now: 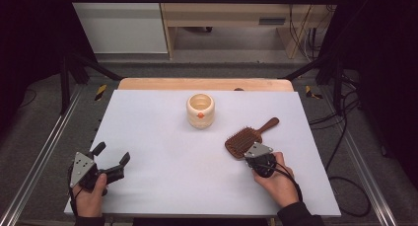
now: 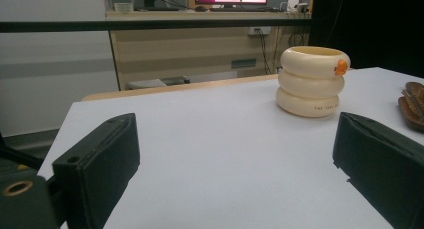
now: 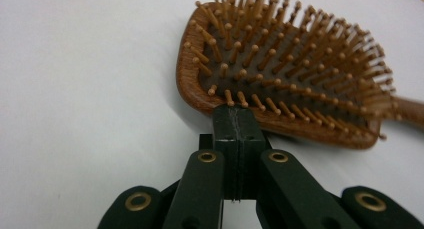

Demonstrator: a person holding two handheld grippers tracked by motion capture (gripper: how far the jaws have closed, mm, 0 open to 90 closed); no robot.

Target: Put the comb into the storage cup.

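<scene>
Black jaws of the right gripper (image 3: 235, 124) are pressed flat together with nothing between them, their tip touching the near edge of the wooden paddle hairbrush (image 3: 285, 69). That brush lies bristles up on the white table top (image 1: 162, 152), its head just ahead of the right gripper (image 1: 252, 154) in the high view and its handle pointing away to the far right. The person's right hand (image 1: 278, 179) grips the tool from behind. At the near left edge, the left gripper (image 1: 111, 154) rests with its jaws spread wide apart and empty, held by the left hand (image 1: 91, 194). A cream ringed cup (image 1: 200, 110) with a small orange mark stands toward the far middle, well apart from both grippers.
</scene>
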